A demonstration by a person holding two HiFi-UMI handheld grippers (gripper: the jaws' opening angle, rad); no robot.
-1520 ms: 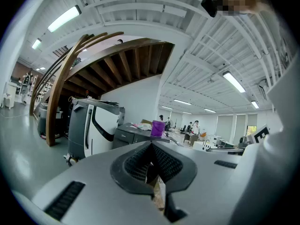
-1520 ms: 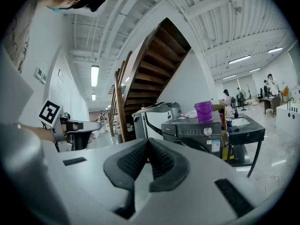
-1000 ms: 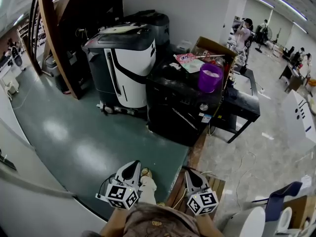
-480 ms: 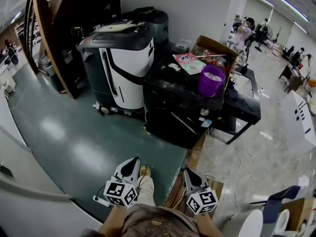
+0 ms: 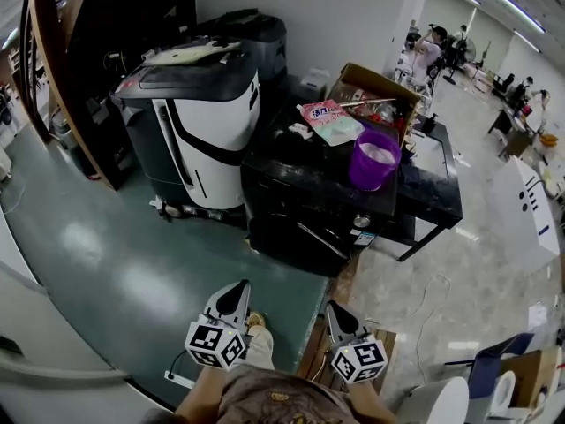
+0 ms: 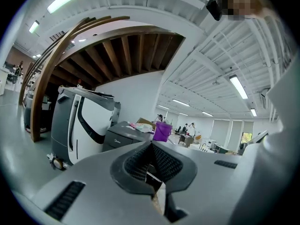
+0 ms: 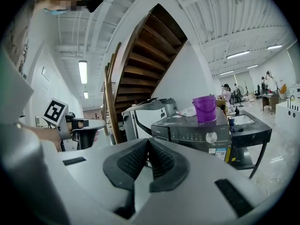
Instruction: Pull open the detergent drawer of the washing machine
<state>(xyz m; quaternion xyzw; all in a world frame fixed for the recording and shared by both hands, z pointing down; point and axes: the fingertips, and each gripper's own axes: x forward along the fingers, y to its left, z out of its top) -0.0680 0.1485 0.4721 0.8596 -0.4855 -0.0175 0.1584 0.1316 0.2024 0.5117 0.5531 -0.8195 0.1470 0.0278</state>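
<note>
Nothing of the job is done yet. The washing machine [image 5: 305, 203] stands at the middle of the head view, and you are well apart from it, with both grippers down at the lower edge of the frame over the green floor. The detergent drawer [image 7: 161, 132], which I take to be the left end of the control strip in the right gripper view, looks flush and closed. The whole approach, the grasp and the pull are left.

Your left gripper [image 6: 151, 145] has its pads pressed together with nothing between them. The right gripper [image 7: 149, 143] is likewise closed at the tips and empty. One of them will need to open before it can catch the drawer front.

On top of the machine, right of centre, stands a purple bucket [image 5: 374, 159] with something pale inside; what it is I cannot tell. Behind it, an open cardboard box [image 5: 381, 78] holds mixed items too small to name. A pink packet [image 5: 327, 116] lies flat just beside the bucket.
</note>
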